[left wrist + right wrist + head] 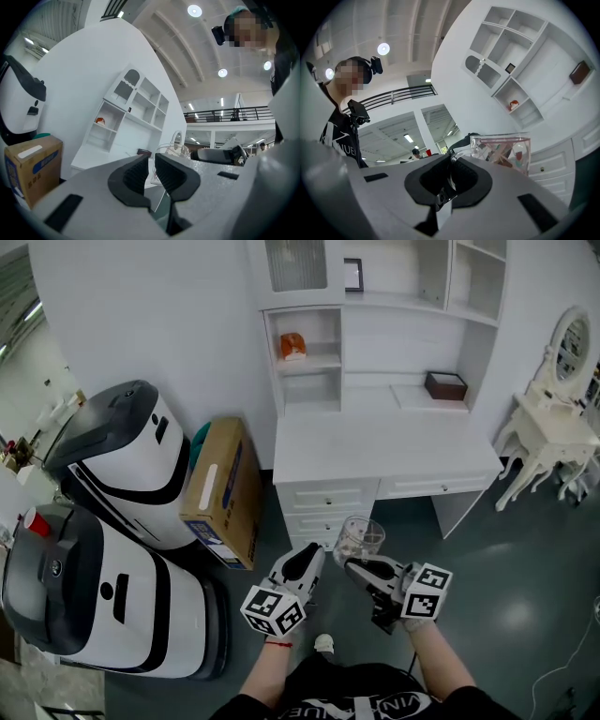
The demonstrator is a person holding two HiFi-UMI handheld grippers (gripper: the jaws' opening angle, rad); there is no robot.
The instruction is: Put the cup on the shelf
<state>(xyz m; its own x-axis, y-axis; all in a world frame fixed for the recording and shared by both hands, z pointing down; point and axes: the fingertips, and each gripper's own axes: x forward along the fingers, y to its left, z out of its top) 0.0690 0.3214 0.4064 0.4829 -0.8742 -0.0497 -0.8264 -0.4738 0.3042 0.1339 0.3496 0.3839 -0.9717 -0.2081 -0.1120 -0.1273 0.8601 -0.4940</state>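
Note:
A clear glass cup [359, 540] with a printed pattern hangs over the floor in front of the white desk [384, 444]. My right gripper [351, 565] is shut on the cup's handle. In the right gripper view the cup [502, 151] stands just past the jaws [451, 162], the thin handle pinched between the pads. My left gripper [317, 552] is beside it on the left, shut and holding nothing; its camera sees the cup [169, 151] beyond its jaws [151, 165]. The white shelf unit [309, 360] rises at the back of the desk.
An orange thing [292, 346] sits in the left shelf cubby, a dark box [445, 385] on the low ledge and a small frame [352, 275] higher up. A cardboard box [220, 488] and two white machines [122, 465] stand left. A white dressing table [548, 427] stands right.

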